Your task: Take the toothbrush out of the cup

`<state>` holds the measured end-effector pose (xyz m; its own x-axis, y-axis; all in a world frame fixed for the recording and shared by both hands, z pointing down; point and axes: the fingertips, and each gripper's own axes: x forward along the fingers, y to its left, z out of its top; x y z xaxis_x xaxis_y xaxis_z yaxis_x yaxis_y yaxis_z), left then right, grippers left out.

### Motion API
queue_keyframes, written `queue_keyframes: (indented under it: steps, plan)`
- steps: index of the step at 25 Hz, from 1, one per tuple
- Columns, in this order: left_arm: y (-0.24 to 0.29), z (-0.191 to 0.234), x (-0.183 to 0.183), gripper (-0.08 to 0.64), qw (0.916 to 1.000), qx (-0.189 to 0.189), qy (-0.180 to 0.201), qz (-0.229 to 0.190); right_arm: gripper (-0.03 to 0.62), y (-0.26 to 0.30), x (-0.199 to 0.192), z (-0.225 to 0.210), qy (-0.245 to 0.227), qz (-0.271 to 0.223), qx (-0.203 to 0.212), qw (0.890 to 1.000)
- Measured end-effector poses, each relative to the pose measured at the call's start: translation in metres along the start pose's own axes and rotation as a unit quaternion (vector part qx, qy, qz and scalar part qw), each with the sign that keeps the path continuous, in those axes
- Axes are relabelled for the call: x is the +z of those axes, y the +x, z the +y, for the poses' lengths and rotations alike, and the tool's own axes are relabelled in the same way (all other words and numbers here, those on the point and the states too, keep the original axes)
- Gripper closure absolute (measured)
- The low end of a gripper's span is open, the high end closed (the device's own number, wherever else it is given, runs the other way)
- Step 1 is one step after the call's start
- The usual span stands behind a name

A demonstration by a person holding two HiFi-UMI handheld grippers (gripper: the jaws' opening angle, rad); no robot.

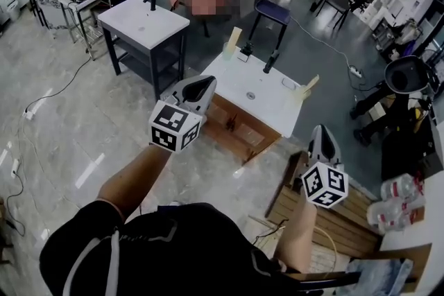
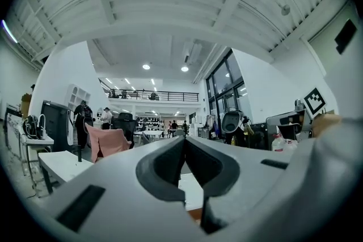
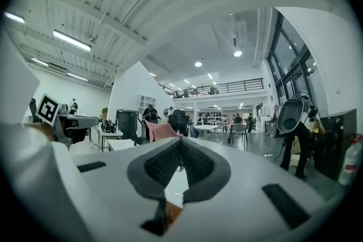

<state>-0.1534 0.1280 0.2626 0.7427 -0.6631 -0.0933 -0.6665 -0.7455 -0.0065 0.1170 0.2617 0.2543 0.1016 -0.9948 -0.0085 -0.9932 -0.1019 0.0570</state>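
Observation:
I cannot make out a cup or a toothbrush in any view. A white washbasin top (image 1: 244, 95) on a wooden stand lies ahead, with two black taps (image 1: 270, 61) at its far edge. My left gripper (image 1: 206, 83) hovers over its near left corner, jaws shut and empty. My right gripper (image 1: 321, 132) is held right of the basin, also shut on nothing. In the left gripper view the left gripper (image 2: 184, 143) points level with its pads together. The right gripper (image 3: 180, 143) in its own view does the same, and the white top shows below both.
A second white basin table (image 1: 142, 21) stands at the back left, and a blue chair (image 1: 274, 10) behind the near basin. A wooden pallet (image 1: 326, 222) lies at my right, with water bottles (image 1: 399, 194) beyond it. Cables trail over the floor at left. People stand far off.

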Motion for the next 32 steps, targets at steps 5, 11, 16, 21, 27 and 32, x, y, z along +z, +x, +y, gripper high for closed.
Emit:
queue_keyframes:
  steps: [5, 11, 16, 21, 27, 32]
  plan:
    - [0.001, 0.02, -0.008, 0.555, 0.9998, -0.018, -0.001, 0.001, 0.588, 0.015, -0.004, 0.02, -0.004, 0.0, -0.005, 1.0]
    - [0.004, 0.048, -0.018, 0.555, 0.9995, -0.027, -0.015, 0.003, 0.588, 0.028, -0.009, 0.042, -0.007, 0.005, -0.014, 1.0]
    - [0.014, 0.063, -0.023, 0.555, 0.999, -0.034, -0.029, -0.001, 0.588, 0.048, -0.016, 0.045, -0.011, 0.017, -0.011, 1.0]
    - [0.039, 0.075, -0.036, 0.555, 0.9991, -0.027, -0.033, 0.002, 0.588, 0.085, -0.027, 0.038, -0.008, 0.017, 0.007, 1.0]
    - [0.093, 0.082, -0.046, 0.555, 0.9997, -0.007, -0.018, 0.011, 0.588, 0.139, -0.031, 0.003, 0.002, 0.009, 0.024, 1.0]
    - [0.151, 0.09, -0.055, 0.555, 0.9997, 0.011, -0.012, 0.016, 0.588, 0.188, -0.034, -0.031, -0.008, 0.006, 0.039, 0.999]
